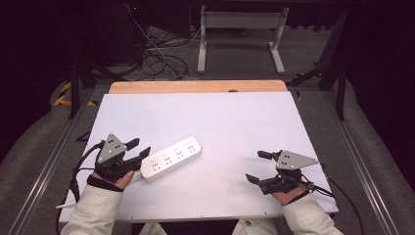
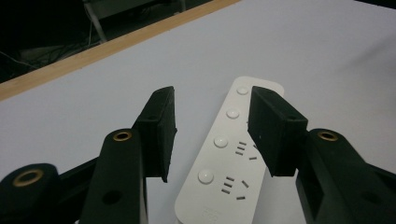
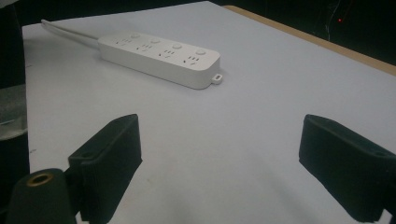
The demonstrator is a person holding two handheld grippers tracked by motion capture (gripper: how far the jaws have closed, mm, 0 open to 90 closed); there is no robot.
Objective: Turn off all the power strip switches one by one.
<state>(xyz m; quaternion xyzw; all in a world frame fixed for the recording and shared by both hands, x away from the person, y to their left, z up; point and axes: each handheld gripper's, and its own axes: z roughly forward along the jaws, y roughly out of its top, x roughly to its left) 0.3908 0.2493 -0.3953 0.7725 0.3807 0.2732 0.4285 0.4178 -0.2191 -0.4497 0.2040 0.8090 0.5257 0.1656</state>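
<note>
Worktop (image 1: 235, 112): white sheet, wood strip along far edge; fills centre of high view.
Power strip (image 1: 171, 157): white, 4 socket sets w/ round buttons; lies flat, lower-left of centre in high view, long axis slanting up to the right. In left gripper view (image 2: 224, 163) it runs from bottom centre up toward mid-frame. In right gripper view (image 3: 159, 58) it sits upper left, small tab on its near-right end.
Cord (image 3: 70, 31): white, leaves strip's far end toward upper-left corner of right gripper view.
Left tongs (image 1: 136, 152): lower left of high view, at the strip's lower-left end. Left gripper view (image 2: 212, 133): jaws about half open, one each side of the strip's near end; the right jaw overlaps the strip's right edge in the frame, the left jaw stands off to the left over bare sheet. No pad seen pressing on strip; nothing gripped. Contact on right side: can't tell.
Right tongs (image 1: 258, 166): lower right of high view, well apart from strip. Right gripper view (image 3: 219, 163): jaws wide open, bare sheet between them, holding nothing.
Hands: white sleeves enter from bottom edge, one per tongs.
Beyond worktop: dark floor, cables, grey frame legs at top centre.
</note>
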